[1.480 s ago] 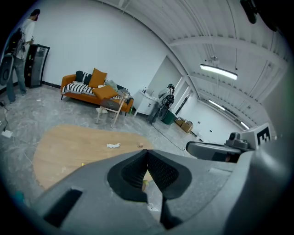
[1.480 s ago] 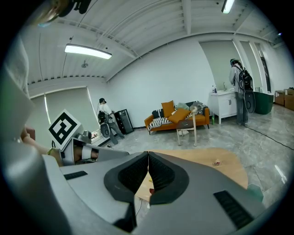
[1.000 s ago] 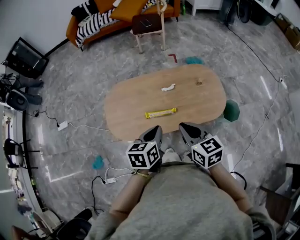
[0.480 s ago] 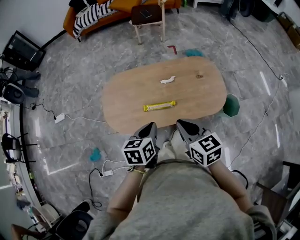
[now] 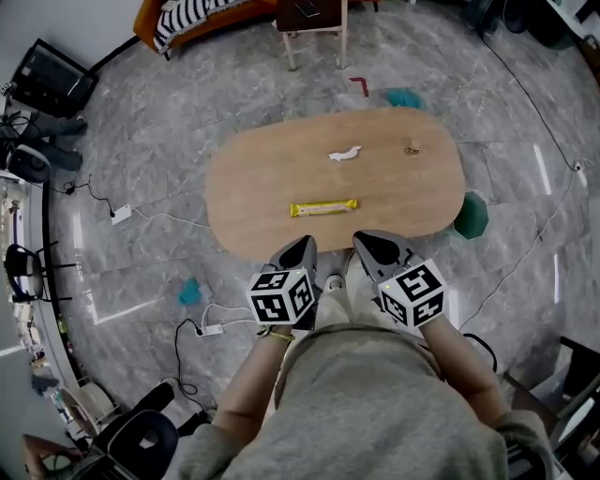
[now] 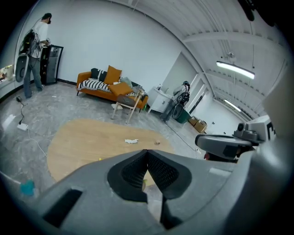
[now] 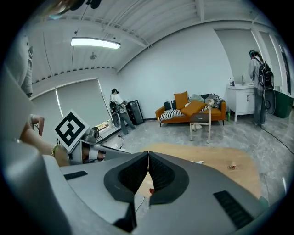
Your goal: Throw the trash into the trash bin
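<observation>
**Both jaws shut and empty, trash on the desk ahead**

Your left hand-held gripper [image 5: 303, 246] has its jaws pressed together with nothing between them; its own view shows the ribbed pads meeting at the tips. Your right hand-held gripper [image 5: 363, 241] is the same, jaws closed and carrying nothing. Both point toward 12 o'clock, side by side and apart, at the near edge of the desk [image 5: 246, 187]. The only markings on them are the black-and-white square patterns on the left cube [image 5: 283, 297] and the right cube [image 5: 414, 292]; these carry no letters.

At 12 o'clock from the jaw tips, just past the desk's near edge, lies the yellow wrapper [image 5: 323, 207], lengthwise from 9 to 3 o'clock. Its print is too small to read. Farther out at 12 o'clock sits the crumpled white paper [image 5: 344, 154], and at about 1 o'clock the small brown scrap [image 5: 411, 149].

The green bin [image 5: 471, 216] stands on the floor just beside the desk's right end, at about 2 o'clock from your right hand-held gripper.

Beyond the desk at 12 o'clock are a red floor mark [image 5: 360, 86] and a wooden chair [image 5: 314, 23]; the orange sofa [image 6: 98, 87] stands against the far wall.
</observation>
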The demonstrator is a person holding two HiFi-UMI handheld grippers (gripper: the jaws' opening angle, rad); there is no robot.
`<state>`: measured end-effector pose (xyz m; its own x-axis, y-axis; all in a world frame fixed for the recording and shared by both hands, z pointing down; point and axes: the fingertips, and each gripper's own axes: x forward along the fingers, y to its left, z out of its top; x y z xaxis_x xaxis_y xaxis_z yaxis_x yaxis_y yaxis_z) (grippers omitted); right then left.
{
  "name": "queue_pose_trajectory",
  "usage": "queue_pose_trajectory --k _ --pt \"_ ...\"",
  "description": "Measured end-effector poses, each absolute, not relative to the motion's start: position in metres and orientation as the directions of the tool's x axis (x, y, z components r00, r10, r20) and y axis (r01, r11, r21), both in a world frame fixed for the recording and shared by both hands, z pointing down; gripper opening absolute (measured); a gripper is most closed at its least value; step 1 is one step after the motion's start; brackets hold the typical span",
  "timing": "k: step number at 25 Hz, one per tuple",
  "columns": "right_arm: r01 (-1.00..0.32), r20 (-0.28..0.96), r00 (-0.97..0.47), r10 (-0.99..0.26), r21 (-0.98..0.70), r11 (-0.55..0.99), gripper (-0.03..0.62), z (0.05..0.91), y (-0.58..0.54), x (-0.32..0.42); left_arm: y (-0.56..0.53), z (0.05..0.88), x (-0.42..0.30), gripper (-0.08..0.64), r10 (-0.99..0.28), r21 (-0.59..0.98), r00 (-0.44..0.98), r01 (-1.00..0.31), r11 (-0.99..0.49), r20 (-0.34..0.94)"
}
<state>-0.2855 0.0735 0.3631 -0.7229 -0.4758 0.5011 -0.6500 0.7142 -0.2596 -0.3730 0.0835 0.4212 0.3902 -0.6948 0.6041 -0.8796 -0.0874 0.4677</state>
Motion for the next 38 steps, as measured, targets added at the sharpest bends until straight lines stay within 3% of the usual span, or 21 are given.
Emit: queue_pose_trajectory --k 22,38 --pt "-0.607 0.569 -0.743 -0.354 -0.348 0.714 0.009 0.435 0.015 -0.293 0.023 0.521 -0.370 0.011 -0.572 0.425 0.362 -0.905 -0.024 0.736" --pt "-0.592 0.609 -0.742 -0.279 -0.402 0.698 0.009 0.481 0.008 -0.295 0.001 0.594 -0.355 0.011 -0.470 0.385 0.372 -0.920 -0.072 0.801"
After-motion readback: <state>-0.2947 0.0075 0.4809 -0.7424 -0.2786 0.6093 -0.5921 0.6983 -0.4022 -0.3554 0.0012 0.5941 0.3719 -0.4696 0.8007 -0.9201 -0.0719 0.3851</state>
